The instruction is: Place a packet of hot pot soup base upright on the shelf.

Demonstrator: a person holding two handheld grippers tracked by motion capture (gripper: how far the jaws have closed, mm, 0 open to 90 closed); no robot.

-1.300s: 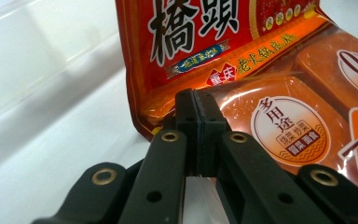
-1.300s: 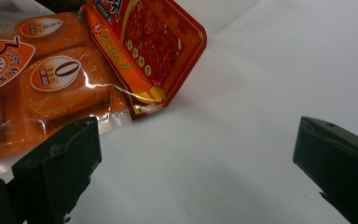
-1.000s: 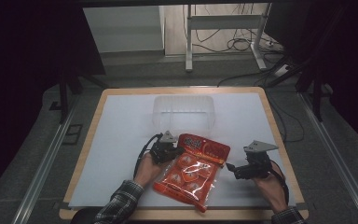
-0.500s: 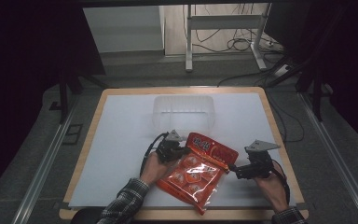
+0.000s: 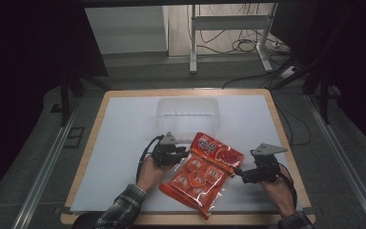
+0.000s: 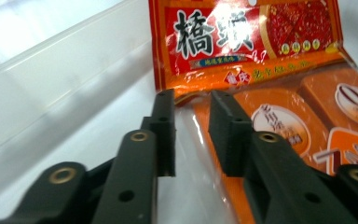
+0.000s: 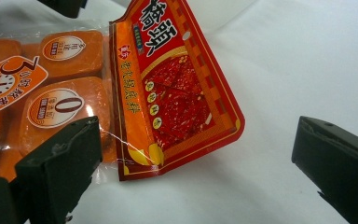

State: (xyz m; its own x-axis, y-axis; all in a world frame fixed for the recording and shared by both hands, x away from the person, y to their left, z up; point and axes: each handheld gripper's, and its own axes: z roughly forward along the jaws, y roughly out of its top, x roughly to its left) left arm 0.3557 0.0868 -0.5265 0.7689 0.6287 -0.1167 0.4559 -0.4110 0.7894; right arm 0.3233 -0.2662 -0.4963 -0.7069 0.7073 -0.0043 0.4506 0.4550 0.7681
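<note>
The white-topped table [image 5: 124,138] with its wooden edge carries everything, and its layout matches the earlier frames apart from the snack bag [image 5: 201,172]. A second ago that orange and red bag lay nearer the person with its red header close to the left gripper; now it has swung so the header points up and to the right, toward the clear plastic bin [image 5: 187,116], and its lower corner reaches the table's near edge.

The bin stands at the middle of the far half of the table, just beyond the bag's header, and nothing can be seen inside it. The bag itself holds several orange individually wrapped packets behind a clear window.

The left gripper [image 5: 178,153] lies at the bag's upper left edge, the hand behind it low on the table and the plaid sleeve coming up from the bottom. Its jaws have just been opening: in the left gripper view [image 6: 191,119] they stand a narrow way apart, with the bag's clear side seam lying in the gap beneath them and the pads not pressing on it.

The right gripper [image 5: 244,175] sits just off the bag's right edge, held level and pointing left at it. In the right gripper view [image 7: 200,154] its jaws are spread wide, the header's lower corner lying between them untouched.
</note>
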